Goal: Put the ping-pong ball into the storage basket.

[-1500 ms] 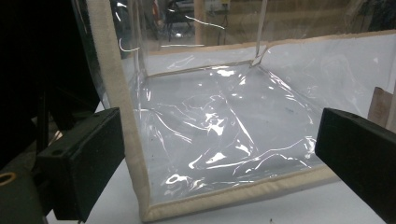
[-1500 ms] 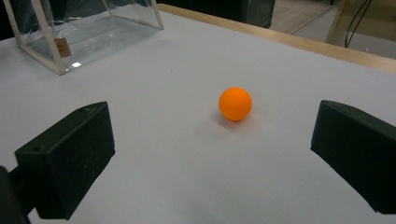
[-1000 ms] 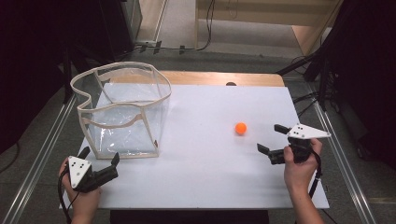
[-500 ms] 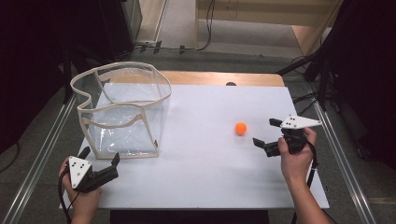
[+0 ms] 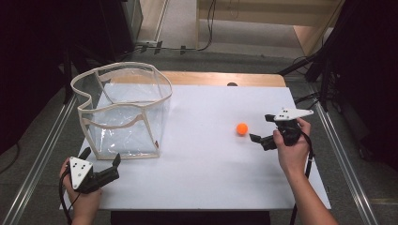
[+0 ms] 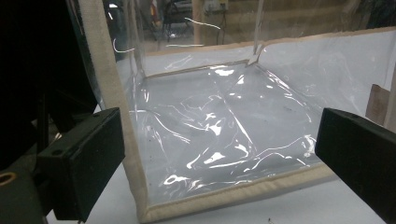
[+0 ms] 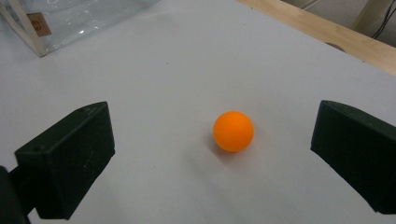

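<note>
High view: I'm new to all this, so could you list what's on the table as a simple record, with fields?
surface: white table
ball: orange ball, lying loose on the table
container: clear bag with beige trim, open top, looks empty
left gripper: open, near the bag's front corner
right gripper: open, just right of the ball, not touching it

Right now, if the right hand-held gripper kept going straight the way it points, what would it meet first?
Probably the orange ball. The right hand-held gripper has its jaws open and the ball lies on the white table ahead, between them. Depth is uncertain, but nothing else sits in between.
</note>
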